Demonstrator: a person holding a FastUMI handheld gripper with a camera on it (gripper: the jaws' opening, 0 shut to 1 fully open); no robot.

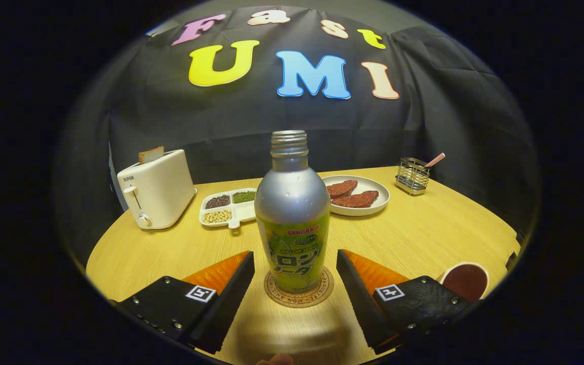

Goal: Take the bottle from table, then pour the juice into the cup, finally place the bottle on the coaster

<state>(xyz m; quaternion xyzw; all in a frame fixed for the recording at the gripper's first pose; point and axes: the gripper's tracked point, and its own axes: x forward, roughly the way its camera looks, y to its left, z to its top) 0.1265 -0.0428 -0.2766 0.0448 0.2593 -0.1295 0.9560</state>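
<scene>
A silver bottle (292,223) with a green label stands upright on a round cork coaster (298,291), its screw top uncapped. It stands between my two fingers, a little ahead of the tips, with a clear gap on each side. My gripper (295,266) is open and touches nothing. A white cup (467,280) holding dark liquid sits on the table just right of the right finger (360,284).
On the round wooden table (424,233), a white toaster (157,190) with a slice of bread stands at the far left. A divided tray of beans (228,208), a plate (370,205) of red meat slices and a wire holder (412,176) lie beyond the bottle.
</scene>
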